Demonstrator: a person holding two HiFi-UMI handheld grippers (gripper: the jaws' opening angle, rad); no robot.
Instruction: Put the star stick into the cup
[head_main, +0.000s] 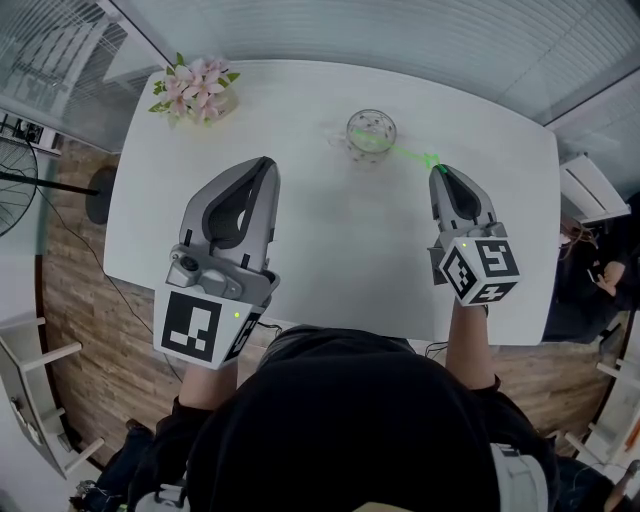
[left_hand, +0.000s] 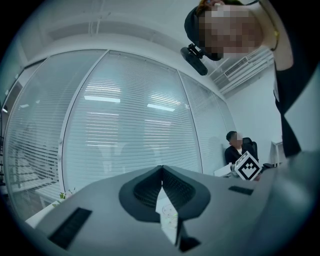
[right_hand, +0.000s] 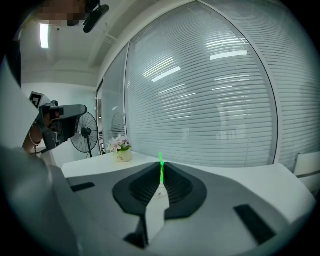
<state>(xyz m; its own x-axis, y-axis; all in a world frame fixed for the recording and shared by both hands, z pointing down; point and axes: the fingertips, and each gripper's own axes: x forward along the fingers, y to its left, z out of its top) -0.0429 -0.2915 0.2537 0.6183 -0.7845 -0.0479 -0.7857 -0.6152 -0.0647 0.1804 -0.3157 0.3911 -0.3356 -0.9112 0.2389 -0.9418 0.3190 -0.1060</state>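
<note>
Nearest to me, both grippers hang over the near half of the white table (head_main: 330, 255). The left gripper (head_main: 264, 165) is on the left side and tilted. Its own view shows the fingers pressed together at the tips with nothing between them, so it's empty.

Over to the right gripper (head_main: 438, 172), well apart from the left one. Its fingers are clamped on the star stick (head_main: 405, 153). In the right gripper view, a thin bright green line stands straight up out of the seam between the pads. From above, the stick runs out from the fingertips, up and to the left, towards the cup (head_main: 371, 131). That's a clear glass standing upright near the middle of the table's far half.

There's green showing at the glass, so the stick's far end reaches the cup. I can't tell whether it sits inside or just crosses the rim.

Farther back, a small pot of pink flowers (head_main: 197, 92) sits at the far left corner. Behind the table is a wall of pale slatted blinds (head_main: 400, 30).
</note>
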